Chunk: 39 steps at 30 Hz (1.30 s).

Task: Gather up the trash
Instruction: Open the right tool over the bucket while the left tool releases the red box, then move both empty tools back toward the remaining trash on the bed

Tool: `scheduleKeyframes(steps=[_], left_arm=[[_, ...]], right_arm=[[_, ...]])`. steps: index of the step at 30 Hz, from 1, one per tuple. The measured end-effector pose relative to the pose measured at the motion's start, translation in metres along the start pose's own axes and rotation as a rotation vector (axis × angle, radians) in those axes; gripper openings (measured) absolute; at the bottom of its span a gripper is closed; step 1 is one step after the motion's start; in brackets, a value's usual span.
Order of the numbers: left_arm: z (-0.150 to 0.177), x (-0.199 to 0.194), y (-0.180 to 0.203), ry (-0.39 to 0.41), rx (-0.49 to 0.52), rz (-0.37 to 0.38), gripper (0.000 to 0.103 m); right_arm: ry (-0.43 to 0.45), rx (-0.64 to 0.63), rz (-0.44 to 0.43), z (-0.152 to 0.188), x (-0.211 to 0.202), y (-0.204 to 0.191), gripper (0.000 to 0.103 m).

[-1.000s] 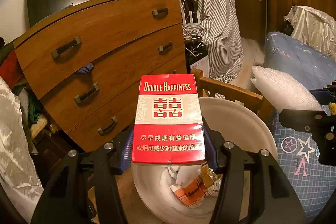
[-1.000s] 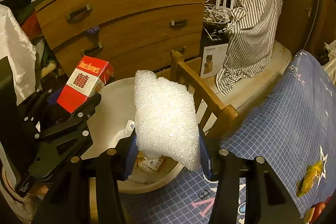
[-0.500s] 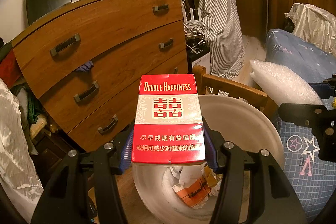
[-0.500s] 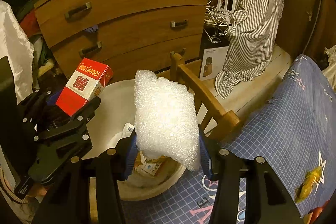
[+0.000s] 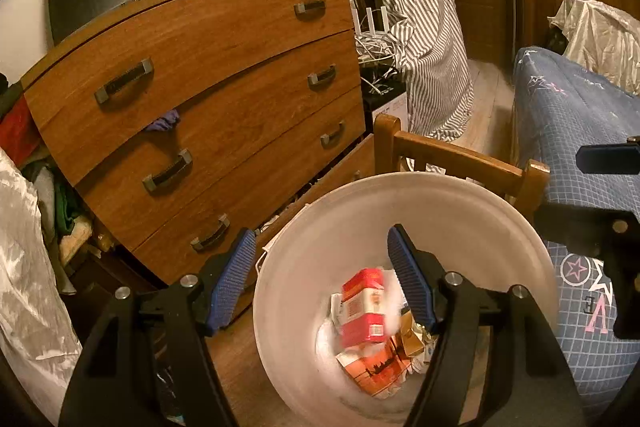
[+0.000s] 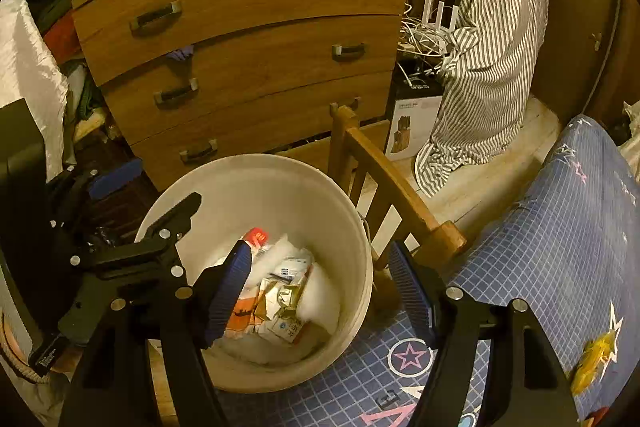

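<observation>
Your left gripper [image 5: 322, 279] has just been opening its jaws, and now they are spread wide with nothing between them. The red box [image 5: 362, 307] sits down in the white bucket [image 5: 460, 199], a bit blurry, on top of other boxes and paper scraps. In the left wrist view the bucket fills the 5 o'clock part of the picture, and the red box shows between the two blue pads [image 5: 232, 281].

Your right gripper [image 6: 320, 291] has just been opening its jaws too. They are spread apart and pinch nothing. The white bubble wrap [image 6: 276, 259] lies inside the bucket [image 6: 256, 171], among the trash near the 6 o'clock part of the right wrist view. A bit of the red box [image 6: 258, 237] peeks out just above the left blue pad there.

The brown dresser [image 5: 208, 99] stands behind the bucket at 11 o'clock. A wooden chair back [image 6: 384, 183] is just beside the bucket at 3 o'clock. A striped cloth [image 6: 488, 39] hangs at 1 o'clock. The blue squared bed cover [image 6: 568, 235] lies at 4 o'clock, with a small yellow wrapper [image 6: 596, 359] on it, well apart from the bucket.
</observation>
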<state>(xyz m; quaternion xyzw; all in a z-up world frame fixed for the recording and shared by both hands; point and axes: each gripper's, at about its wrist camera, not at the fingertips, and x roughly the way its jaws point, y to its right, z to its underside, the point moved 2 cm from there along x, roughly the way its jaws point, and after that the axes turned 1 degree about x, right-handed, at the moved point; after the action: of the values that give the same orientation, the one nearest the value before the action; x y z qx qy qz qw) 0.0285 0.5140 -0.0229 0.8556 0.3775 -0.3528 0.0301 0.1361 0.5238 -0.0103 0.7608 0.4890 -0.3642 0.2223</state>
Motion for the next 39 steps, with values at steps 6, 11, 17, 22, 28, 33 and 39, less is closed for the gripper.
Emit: scheduleKeyframes(steps=[6, 11, 17, 22, 28, 33, 39], left_arm=[[-0.002, -0.003, 0.002, 0.008, 0.008, -0.015, 0.066], [-0.003, -0.007, 0.003, 0.015, 0.008, -0.031, 0.066], [-0.005, -0.026, 0.012, 0.054, 0.0, -0.02, 0.066], [-0.002, -0.046, 0.025, 0.088, -0.005, -0.016, 0.071], [0.009, -0.071, 0.051, 0.123, -0.035, 0.027, 0.075], [0.02, -0.085, 0.088, 0.129, -0.018, 0.065, 0.079], [0.034, -0.097, 0.136, 0.118, 0.025, 0.119, 0.083]], right_arm=[[0.009, 0.014, 0.004, 0.004, -0.002, 0.005, 0.072], [0.048, 0.021, 0.025, 0.01, -0.015, 0.011, 0.072], [0.152, 0.064, 0.072, 0.027, -0.05, 0.029, 0.072], [0.268, 0.113, 0.143, 0.053, -0.09, 0.05, 0.072], [0.417, 0.176, 0.259, 0.104, -0.142, 0.075, 0.078], [0.491, 0.215, 0.345, 0.149, -0.176, 0.096, 0.08], [0.549, 0.263, 0.435, 0.2, -0.21, 0.124, 0.083]])
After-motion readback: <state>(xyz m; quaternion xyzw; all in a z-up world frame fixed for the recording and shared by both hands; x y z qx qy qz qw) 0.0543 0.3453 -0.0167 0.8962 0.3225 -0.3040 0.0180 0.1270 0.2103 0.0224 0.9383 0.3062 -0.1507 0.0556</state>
